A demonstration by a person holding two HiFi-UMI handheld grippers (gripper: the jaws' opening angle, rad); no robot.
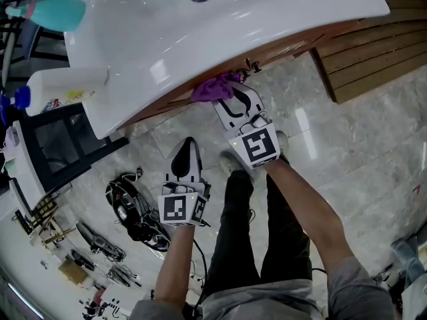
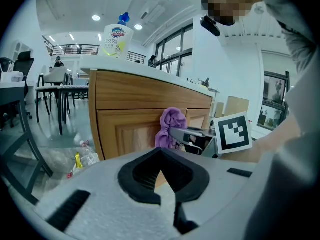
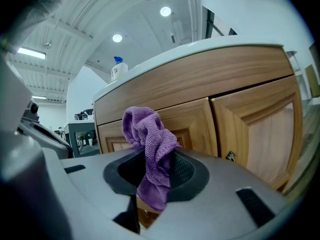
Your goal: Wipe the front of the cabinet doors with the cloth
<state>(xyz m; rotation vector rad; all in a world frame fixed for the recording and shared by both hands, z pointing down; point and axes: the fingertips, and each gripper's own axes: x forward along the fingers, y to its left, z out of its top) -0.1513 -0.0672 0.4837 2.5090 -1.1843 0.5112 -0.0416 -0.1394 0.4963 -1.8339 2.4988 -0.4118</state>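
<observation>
Your right gripper [image 1: 227, 99] is clamped mid-bunch on the soft, light, floppy purple cloth [image 1: 213, 89], right at the near cabinet door [image 3: 192, 126], a grip that should suit wiping, while your left gripper [image 1: 186, 149] hangs closed and empty.

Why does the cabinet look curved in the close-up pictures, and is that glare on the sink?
Both gripper views are wide-angle, so the cabinet bows and the corners go dark; in the head view, bright reflections sit on the white sink and floor tiles.

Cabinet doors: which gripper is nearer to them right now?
Right. The right gripper, shut on the purple cloth, is up at the cabinet doors; the left gripper hangs back from them, shut and empty.
</observation>
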